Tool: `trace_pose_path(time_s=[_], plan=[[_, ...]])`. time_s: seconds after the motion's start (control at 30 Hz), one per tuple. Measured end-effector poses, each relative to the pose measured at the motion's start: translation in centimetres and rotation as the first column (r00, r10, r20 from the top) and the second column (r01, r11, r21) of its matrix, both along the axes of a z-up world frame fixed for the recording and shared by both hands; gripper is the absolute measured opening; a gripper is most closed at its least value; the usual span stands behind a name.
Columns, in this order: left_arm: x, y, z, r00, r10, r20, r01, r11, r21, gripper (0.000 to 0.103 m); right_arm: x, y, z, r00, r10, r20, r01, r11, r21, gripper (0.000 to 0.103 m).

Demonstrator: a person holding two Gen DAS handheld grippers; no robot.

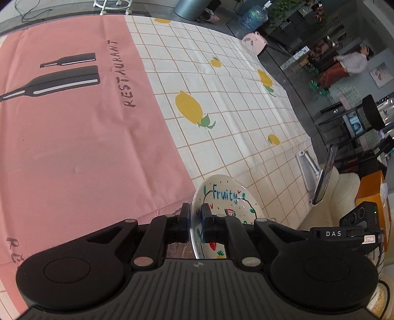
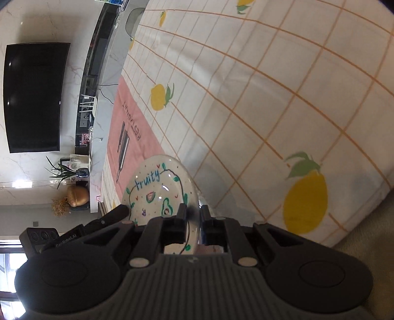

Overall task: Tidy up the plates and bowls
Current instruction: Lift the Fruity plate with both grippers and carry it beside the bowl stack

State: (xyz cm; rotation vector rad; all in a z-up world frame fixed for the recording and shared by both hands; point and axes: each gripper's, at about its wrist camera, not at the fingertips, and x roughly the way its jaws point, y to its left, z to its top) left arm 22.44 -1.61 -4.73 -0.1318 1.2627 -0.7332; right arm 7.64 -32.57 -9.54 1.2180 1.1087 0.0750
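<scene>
We look across a counter point(image 1: 234, 103) covered by a white cloth gridded in orange and printed with yellow lemons, with a pink placemat point(image 1: 73, 123) laid over part of it that reads "RESTAURANT" beside two black bottle shapes.

Held above the near edge of that cloth is the plate point(image 1: 221, 197), white, painted with the word "Fruity" in blue and small fruit drawings. We see it almost edge-on and tilted, off the cloth. The left hand-held gripper point(image 1: 195, 216) is nearly closed, its two black pads pinching the plate's rim between them. In the right wrist view the same kind of plate point(image 2: 157, 187) shows its painted face, with an avocado drawing near the pads, and the right hand-held gripper point(image 2: 193, 217) is likewise almost closed on the rim. Whether both hold one plate or two we cannot tell. Part of the other gripper's body appears at the edge of each view, just beside the plate.

Out from the plate in the left view, a phone point(image 1: 325, 177) stands in a silver holder at the counter's edge. Beyond the counter's far side are a blue water jug point(image 1: 253, 16) and a person point(image 1: 344, 66) in a grey top, well apart from the plate. In the right view, past the plate, a dark wall screen point(image 2: 34, 96), a potted plant point(image 2: 61, 172) and a golden vase point(image 2: 77, 195) stand by a pale marbled wall.
</scene>
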Motion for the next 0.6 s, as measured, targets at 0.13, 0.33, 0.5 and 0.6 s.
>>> trace_pose_path(time_s=[0.13,0.33,0.5,0.6], plan=[[-1.2,-1.0,0.1,0.999,-0.039,0.035,0.037,0.997,0.063,0.013,-1.0,0.3,0.3,1.000,-0.002,0.005,0.002,1.000,-0.016,0.009],[-3.2,-2.6,0.0,0.984,-0.108,0.144,0.074,0.972,0.223,0.021,-1.9,2.1,1.2,0.997,0.073,0.028,-0.069,0.992,-0.109,0.009],[-5.3,-4.0,-0.2,0.947,-0.175,0.268,0.060,0.920,0.387,0.017,-1.5,4.7,1.6,0.987,0.157,0.039,-0.146,0.965,-0.216,0.005],[-5.7,-4.2,-0.3,0.939,-0.180,0.292,0.049,0.912,0.407,0.017,-1.1,5.8,2.3,0.984,0.174,0.034,-0.157,0.944,-0.290,0.007]])
